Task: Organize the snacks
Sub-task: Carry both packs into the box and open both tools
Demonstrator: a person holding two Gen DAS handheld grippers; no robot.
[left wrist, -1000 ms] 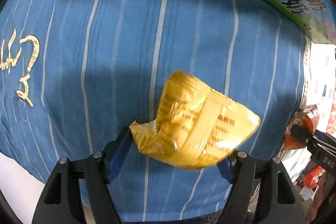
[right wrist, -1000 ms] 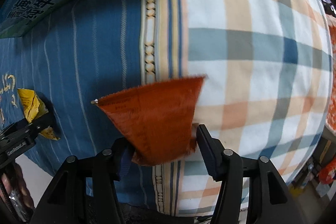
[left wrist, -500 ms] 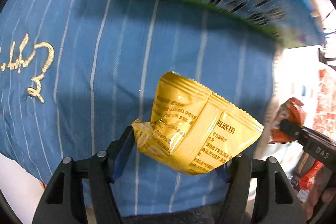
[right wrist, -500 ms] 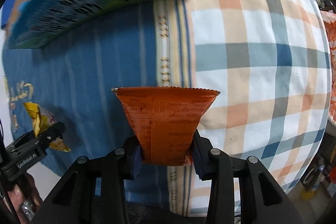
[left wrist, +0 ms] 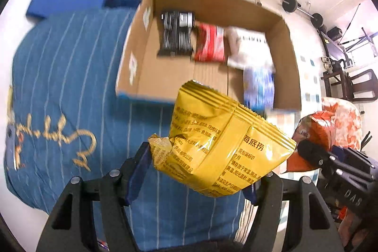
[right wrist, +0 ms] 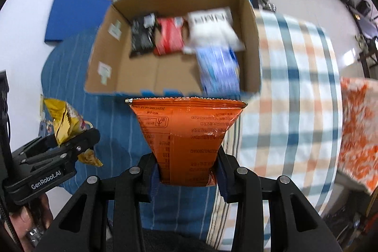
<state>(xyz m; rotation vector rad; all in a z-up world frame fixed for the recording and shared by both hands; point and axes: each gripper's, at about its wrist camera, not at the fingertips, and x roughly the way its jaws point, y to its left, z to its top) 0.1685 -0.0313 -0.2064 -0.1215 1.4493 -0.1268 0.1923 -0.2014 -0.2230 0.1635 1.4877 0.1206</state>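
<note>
Looking along the left wrist view, the left gripper (left wrist: 200, 171) pinched a crumpled yellow snack bag (left wrist: 219, 148) between its blue-padded fingers (left wrist: 139, 171), holding it in the air above a blue striped cloth (left wrist: 70, 86). Beyond the bag sat an open cardboard box (left wrist: 285, 58) (blurred in this frame), with a black packet (left wrist: 176, 37), a red packet (left wrist: 210, 44), a white packet (left wrist: 250, 49) and a blue-and-white packet (left wrist: 258, 89) lying on its floor. At the right edge the right gripper (left wrist: 304, 150) showed from the side, closed on an orange snack bag (left wrist: 316, 131).

From the right wrist view, the right gripper (right wrist: 186, 171) clamped the orange snack bag (right wrist: 186, 134) at its lower end, the sealed top edge standing upright just in front of the cardboard box (right wrist: 104, 58). The same four packets lay inside, against the far and right walls. A plaid cloth (right wrist: 295, 86) lay to the right of the blue striped cloth (right wrist: 113, 124). At lower left the left gripper (right wrist: 78, 143) held the yellow snack bag (right wrist: 63, 119), and a hand (right wrist: 30, 219) grasped its handle.
</note>
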